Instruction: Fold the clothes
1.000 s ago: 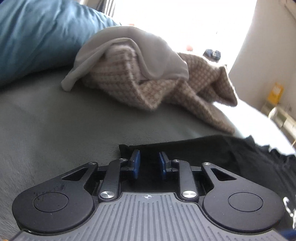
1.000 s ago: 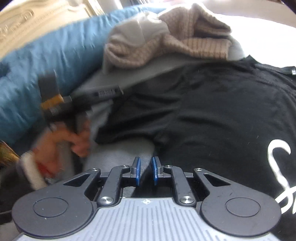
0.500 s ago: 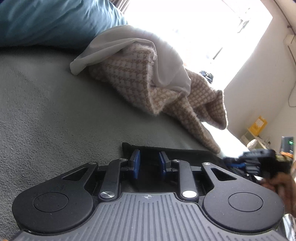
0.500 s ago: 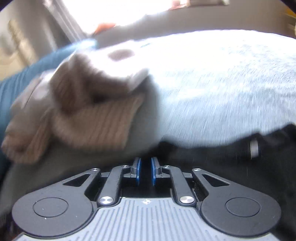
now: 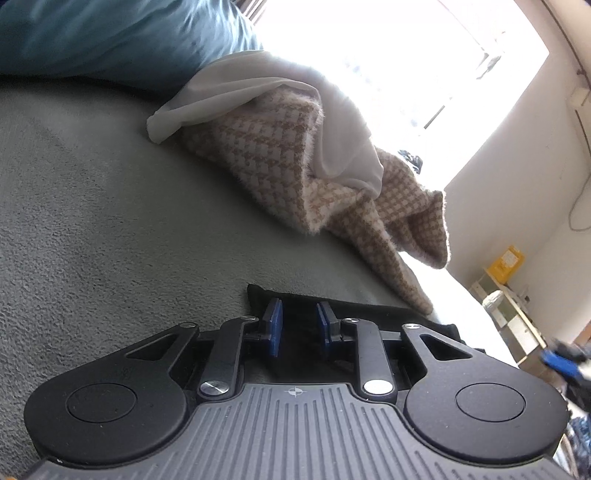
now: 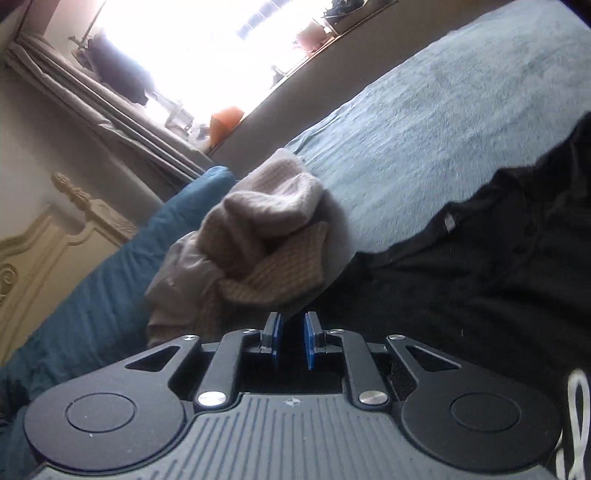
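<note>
A black shirt (image 6: pixel 491 273) with white print lies on the grey bed cover (image 6: pixel 424 110). In the left wrist view its edge (image 5: pixel 354 310) lies flat on the cover (image 5: pixel 110 229). My left gripper (image 5: pixel 298 325) has its blue pads a narrow gap apart, with black fabric between them. My right gripper (image 6: pixel 292 339) has its pads close together over the shirt's left edge, with dark cloth between them. A beige houndstooth garment (image 5: pixel 295 173) under a white one (image 5: pixel 258 88) sits heaped behind the shirt, and shows in the right wrist view (image 6: pixel 258 236) too.
A teal duvet (image 5: pixel 110 33) lies at the far left, also seen in the right wrist view (image 6: pixel 110 288). A cream carved headboard (image 6: pixel 40 251) stands behind it. A bright window (image 6: pixel 192 48) and a small shelf (image 5: pixel 509 306) border the bed.
My right gripper has swung from above the shirt to its left edge, now tilted toward the window. My left gripper has stayed on the shirt's edge, its view tilting slightly.
</note>
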`<state>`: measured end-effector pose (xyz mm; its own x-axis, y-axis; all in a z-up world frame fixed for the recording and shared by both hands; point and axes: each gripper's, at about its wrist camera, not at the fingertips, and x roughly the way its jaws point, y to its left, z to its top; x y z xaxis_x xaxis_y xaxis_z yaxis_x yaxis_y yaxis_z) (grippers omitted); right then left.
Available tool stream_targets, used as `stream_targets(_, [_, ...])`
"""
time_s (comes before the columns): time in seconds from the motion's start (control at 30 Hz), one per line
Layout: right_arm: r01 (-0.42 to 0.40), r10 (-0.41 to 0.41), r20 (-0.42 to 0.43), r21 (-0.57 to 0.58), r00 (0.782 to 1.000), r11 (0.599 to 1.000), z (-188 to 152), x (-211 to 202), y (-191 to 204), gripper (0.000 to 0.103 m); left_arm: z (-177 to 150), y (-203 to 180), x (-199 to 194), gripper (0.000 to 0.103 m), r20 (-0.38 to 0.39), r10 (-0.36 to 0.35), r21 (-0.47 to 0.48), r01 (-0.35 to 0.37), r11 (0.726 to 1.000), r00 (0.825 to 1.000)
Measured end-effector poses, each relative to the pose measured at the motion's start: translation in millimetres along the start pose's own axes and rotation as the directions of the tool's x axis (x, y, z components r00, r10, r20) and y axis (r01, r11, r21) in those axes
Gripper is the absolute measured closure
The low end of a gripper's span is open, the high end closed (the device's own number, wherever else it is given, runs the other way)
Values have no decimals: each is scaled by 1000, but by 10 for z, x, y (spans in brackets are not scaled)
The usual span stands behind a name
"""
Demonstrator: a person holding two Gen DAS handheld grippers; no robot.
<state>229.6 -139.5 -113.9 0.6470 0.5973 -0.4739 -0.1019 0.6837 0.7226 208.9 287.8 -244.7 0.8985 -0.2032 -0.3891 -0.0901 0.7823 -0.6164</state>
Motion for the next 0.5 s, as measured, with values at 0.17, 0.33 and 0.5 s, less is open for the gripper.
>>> stream_targets(0.17, [-59,62,-14,135,998,989,-576,-502,-78,88,83,-34,-173,81,90,127,-39,-124,992,988])
stream_targets(0.33, [-101,106,-3,272,994,957,-1021,-655,-240,88,103,-372,-612,72,162,166,42,-175,984,973])
stream_targets(0.5, [-120,133,-16,336,991,934,-1200,-687,-290,88,-173,-974,-753,58,-28,43,308,-32,951,999])
